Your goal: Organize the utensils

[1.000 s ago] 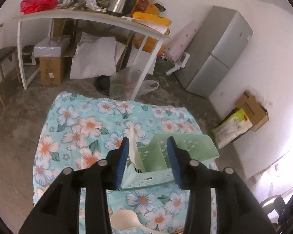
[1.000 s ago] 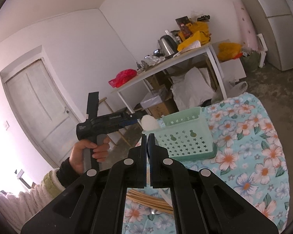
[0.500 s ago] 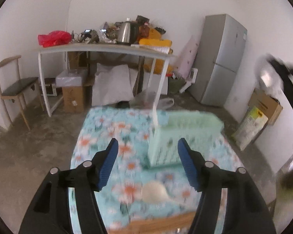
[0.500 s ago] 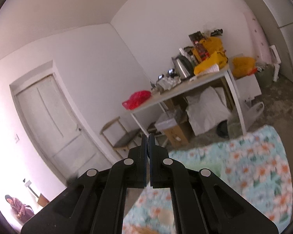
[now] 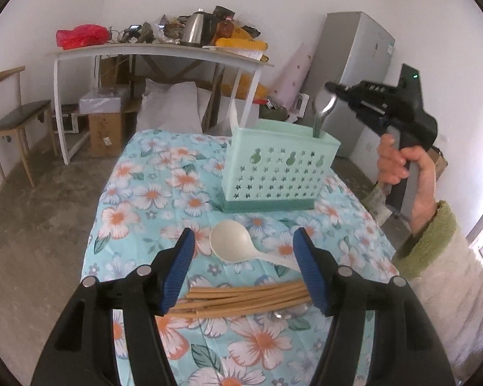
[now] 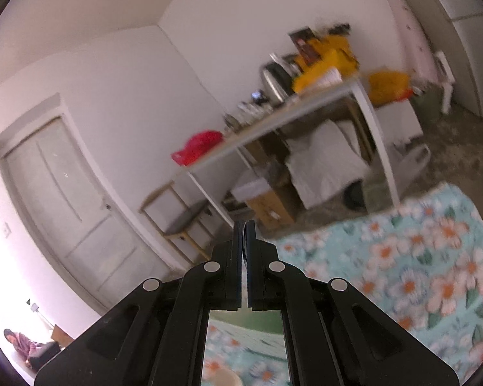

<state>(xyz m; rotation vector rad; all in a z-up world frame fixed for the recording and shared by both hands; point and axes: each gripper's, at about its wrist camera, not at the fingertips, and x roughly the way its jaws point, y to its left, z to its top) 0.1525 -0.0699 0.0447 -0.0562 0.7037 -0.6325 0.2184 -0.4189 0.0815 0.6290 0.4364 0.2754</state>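
In the left wrist view a mint green utensil basket stands on the floral tablecloth, with a white utensil handle at its far left corner. My right gripper is shut on a metal spoon that stands in the basket's right end. A cream plastic ladle and a bundle of wooden chopsticks lie on the cloth between the jaws of my open left gripper. In the right wrist view the right gripper is shut; the spoon is hidden there.
A cluttered white table with a kettle stands behind. A chair is at the left, a grey fridge at the right. Boxes and white bags lie on the floor.
My left gripper pulled back from the basket and its jaws opened wider; ladle and chopsticks now lie between them. My right gripper carried the metal spoon over the basket's right end.
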